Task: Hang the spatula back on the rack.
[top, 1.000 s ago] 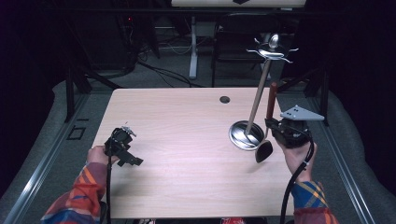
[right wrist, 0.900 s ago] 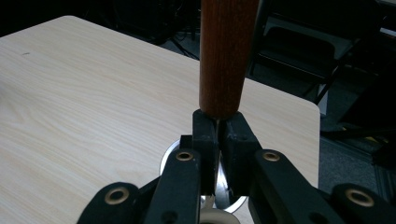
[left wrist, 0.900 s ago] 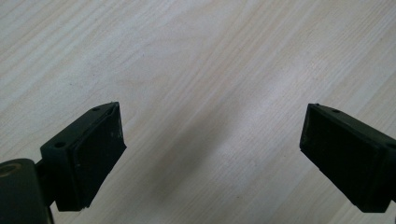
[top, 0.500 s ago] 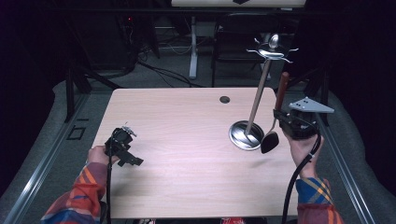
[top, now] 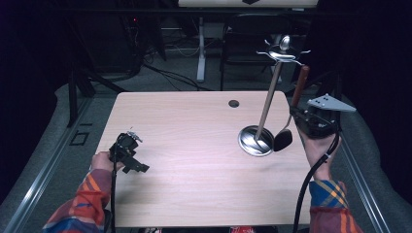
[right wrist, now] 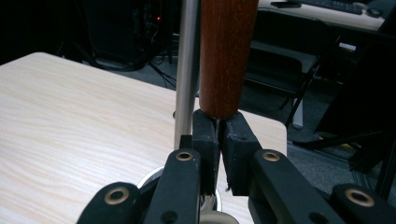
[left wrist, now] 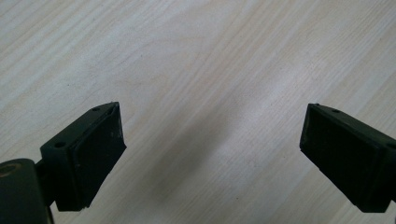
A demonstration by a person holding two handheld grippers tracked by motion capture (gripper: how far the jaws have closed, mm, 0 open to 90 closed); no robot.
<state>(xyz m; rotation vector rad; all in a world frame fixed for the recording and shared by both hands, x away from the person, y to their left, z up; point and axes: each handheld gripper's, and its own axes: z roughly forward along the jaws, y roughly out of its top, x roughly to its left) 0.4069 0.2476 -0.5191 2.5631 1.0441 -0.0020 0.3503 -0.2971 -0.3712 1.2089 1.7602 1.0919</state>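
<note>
— What does the high view give you?

— The right gripper (top: 297, 118) at the worktop's (top: 194, 145) three o'clock edge, holding a wooden-handled spatula (top: 290, 114) nearly upright, its black blade just beside the round base of a steel utensil stand (top: 265, 109). The left gripper (top: 127, 151) rests at nine o'clock.

— And the gripper views?

— The right gripper view shows the jaws clamped on the thin metal neck just under the brown handle (right wrist: 227, 51), the stand's pole (right wrist: 187, 70) at eleven o'clock. The left gripper view shows jaws wide apart over bare wood grain.

— Versus a second ago?

— The spatula has swung from low and tilted to near-vertical; the left gripper has stayed put.
</note>
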